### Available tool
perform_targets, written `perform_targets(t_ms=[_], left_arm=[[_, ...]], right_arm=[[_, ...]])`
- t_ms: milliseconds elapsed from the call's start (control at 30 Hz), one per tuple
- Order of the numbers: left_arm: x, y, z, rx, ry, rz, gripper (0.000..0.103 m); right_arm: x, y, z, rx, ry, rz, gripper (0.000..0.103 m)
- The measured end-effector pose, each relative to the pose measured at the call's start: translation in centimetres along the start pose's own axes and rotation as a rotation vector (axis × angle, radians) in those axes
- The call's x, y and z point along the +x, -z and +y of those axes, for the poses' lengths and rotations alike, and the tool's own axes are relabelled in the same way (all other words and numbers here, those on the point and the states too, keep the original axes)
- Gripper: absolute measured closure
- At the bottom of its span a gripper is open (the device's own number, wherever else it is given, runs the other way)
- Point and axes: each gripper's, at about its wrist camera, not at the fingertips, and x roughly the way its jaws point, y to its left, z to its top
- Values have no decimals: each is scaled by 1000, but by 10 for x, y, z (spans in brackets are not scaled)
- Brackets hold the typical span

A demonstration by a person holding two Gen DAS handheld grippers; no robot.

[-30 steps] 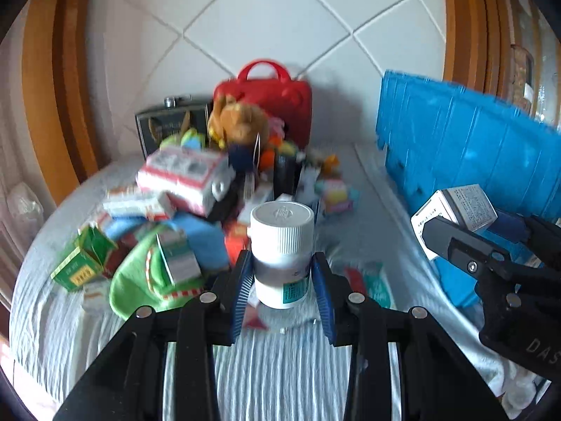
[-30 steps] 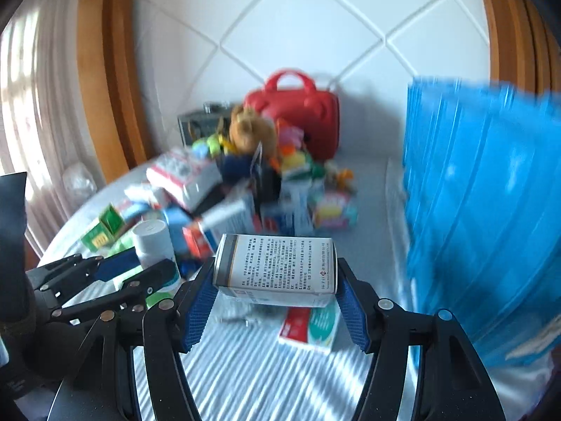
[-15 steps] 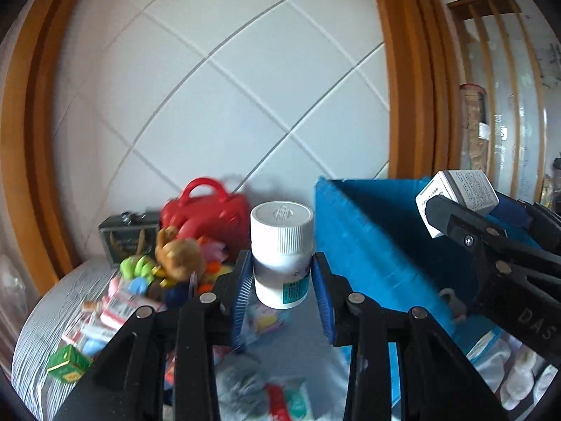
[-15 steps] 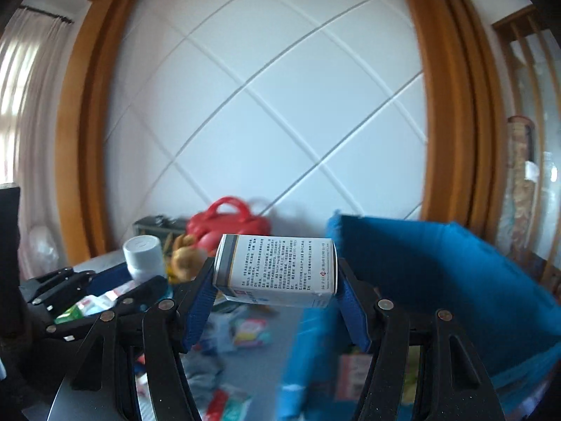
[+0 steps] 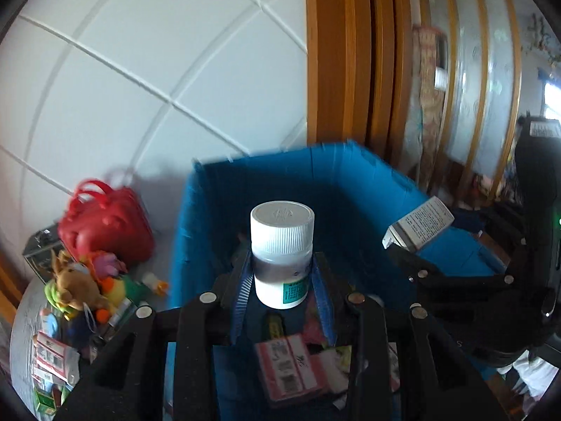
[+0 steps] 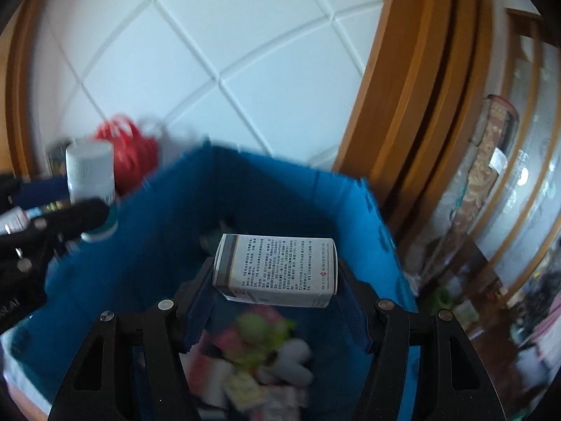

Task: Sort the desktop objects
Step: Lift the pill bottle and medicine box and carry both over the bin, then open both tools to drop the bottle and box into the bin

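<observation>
Left hand-held gripper (image 5: pixel 282 286): one, its two blue pads pinching one upright white bottle (image 5: pixel 281 252) by the lower body, held above the open blue bin (image 5: pixel 266 182).
White bottle: one, ribbed white cap on top, green label band near the base; also seen at the left edge of the right wrist view (image 6: pixel 90 184).
Right hand-held gripper (image 6: pixel 277 286): one, its pads clamped on the two ends of one medicine box (image 6: pixel 277 268), held level over the bin's opening (image 6: pixel 350 217).
Medicine box: one, white with printed text and a grey band at one end.
Blue bin: one, already holding several things: a pink-and-white packet (image 5: pixel 289 365), a green-and-white soft toy (image 6: pixel 266 340), others too blurred to count.
Left of the bin: one red handbag (image 5: pixel 105 217), one brown plush toy (image 5: pixel 75 286), a heap of small boxes and toys too jumbled to count.
</observation>
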Motion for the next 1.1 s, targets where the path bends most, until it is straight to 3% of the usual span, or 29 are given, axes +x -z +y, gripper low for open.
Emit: perform_targets(t_ms=[133,267,367,400,500,633,800,900,967,1100], left_arm=[[84,-11,-23,-12,25,268,69],[146,0,-43,22,22,461,69],[178,11,-54,27,30,572,69],[185,14,-57,72,67,542,69],[205,21,-68,85,43,612,69],[218,40,-59,80,35,679,69],[214,42,-54,37,27,728,69],[205,36,-54,24,34,711,69],[200,33,-53,11,44,700,69],[178,23,-48,-7,49,658,69]], right_arm=[[67,17,-27,-8,-89,254,38],[131,42,-35,8,-176,473,38],[169,69,-37,9,-211,610,38],[178,79,-35,8,-219,645,38],[202,101,-32,-18,-234,734,38],[206,113,-28,-74,-223,775,38],[208,114,-27,-98,-221,782,36],[203,110,-27,-104,-216,763,31],[200,106,-28,-104,-216,751,18],[189,98,-30,-101,-222,729,17]])
